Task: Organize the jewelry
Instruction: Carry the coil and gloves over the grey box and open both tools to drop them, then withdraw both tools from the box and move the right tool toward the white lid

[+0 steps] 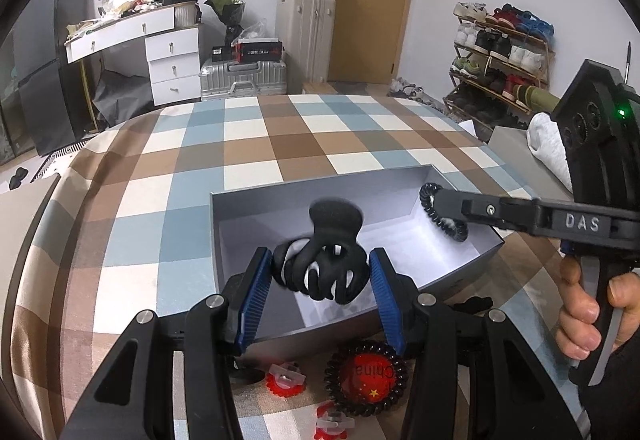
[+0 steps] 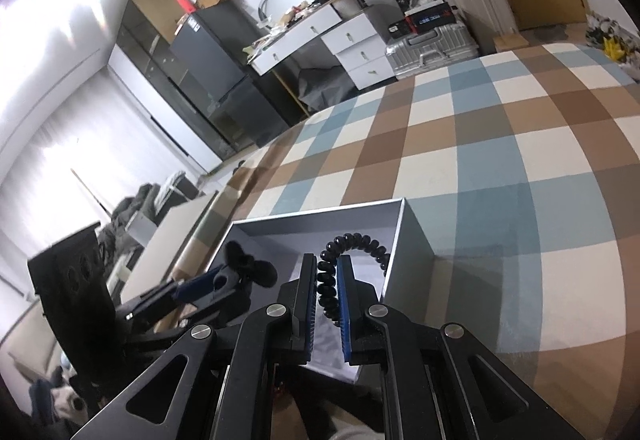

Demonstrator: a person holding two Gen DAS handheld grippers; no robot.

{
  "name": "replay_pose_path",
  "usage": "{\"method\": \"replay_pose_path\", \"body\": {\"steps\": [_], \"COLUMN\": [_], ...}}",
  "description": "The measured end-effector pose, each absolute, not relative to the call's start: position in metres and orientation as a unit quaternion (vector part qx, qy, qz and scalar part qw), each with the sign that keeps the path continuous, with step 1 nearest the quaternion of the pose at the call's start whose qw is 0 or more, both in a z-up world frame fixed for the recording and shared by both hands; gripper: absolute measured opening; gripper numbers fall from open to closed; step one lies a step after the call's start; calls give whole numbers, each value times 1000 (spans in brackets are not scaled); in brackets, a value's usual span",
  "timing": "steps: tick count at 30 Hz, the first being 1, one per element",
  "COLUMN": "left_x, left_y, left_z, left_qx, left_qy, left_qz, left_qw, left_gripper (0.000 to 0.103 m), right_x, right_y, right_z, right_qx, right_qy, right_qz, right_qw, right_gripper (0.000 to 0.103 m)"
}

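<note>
Left tool [image 1: 320, 272]: pads pinching black claw clip [image 1: 324, 260], held over grey box [image 1: 248, 196], likely for drop-in. Right tool [image 2: 328, 280]: pads pressed on black coil hair tie [image 2: 352, 252], at box's 2 o'clock corner in left view. Unsorted at 6 o'clock on checkered worktop [image 1: 192, 144]: second coil tie [image 1: 366, 380], red clips [image 1: 285, 380].

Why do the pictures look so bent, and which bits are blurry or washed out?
Both views are fisheye, so the checked tablecloth bulges and the corners go black. In the left wrist view the black hair claw is slightly smeared. In the right wrist view the window side glares white and the left gripper is blurred.
</note>
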State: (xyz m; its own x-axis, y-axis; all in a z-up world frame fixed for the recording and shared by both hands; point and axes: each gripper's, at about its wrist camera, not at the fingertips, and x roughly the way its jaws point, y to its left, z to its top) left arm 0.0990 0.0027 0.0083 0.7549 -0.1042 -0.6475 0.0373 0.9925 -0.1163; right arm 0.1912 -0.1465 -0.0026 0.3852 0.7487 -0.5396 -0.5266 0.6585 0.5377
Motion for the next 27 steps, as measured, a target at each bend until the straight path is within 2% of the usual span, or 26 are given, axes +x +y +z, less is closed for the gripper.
{"method": "replay_pose_path", "body": {"steps": [3, 4, 5, 7, 9, 10, 11, 12, 13, 16, 27], "left_x": [97, 95, 93, 86, 79, 76, 74, 71, 69, 63, 56], "left_y": [6, 7, 8, 11, 16, 18, 20, 22, 23, 25, 25], "left_z": [12, 14, 16, 20, 24, 24, 25, 24, 24, 22, 16], "left_qx": [-56, -57, -55, -57, -68, -71, -72, -71, -69, -63, -43], "left_qy": [345, 342, 339, 331, 323, 323, 323, 323, 322, 325, 338], "left_qz": [-38, -37, -34, -30, -33, -32, -28, -23, -19, -8, -8], "left_qw": [936, 937, 939, 941, 943, 943, 943, 943, 944, 944, 940], "left_gripper": [45, 52, 66, 81, 82, 85, 90, 93, 100, 102, 102], "right_x": [184, 181, 179, 167, 155, 149, 146, 139, 136, 125, 121], "right_y": [-141, -139, -138, -136, -135, -136, -137, -139, -140, -147, -157], "right_z": [3, 5, 6, 12, 17, 19, 20, 22, 22, 23, 4], "right_qx": [126, 117, 111, 90, 71, 63, 58, 45, 37, 12, -53], "right_qy": [390, 389, 387, 375, 366, 361, 358, 355, 353, 339, 389], "right_qz": [389, 389, 388, 387, 390, 387, 383, 369, 360, 325, 295], "right_qw": [825, 827, 829, 838, 842, 846, 850, 858, 863, 883, 871], "right_gripper": [13, 23, 39, 48, 52, 62, 78, 87, 102, 103, 103]}}
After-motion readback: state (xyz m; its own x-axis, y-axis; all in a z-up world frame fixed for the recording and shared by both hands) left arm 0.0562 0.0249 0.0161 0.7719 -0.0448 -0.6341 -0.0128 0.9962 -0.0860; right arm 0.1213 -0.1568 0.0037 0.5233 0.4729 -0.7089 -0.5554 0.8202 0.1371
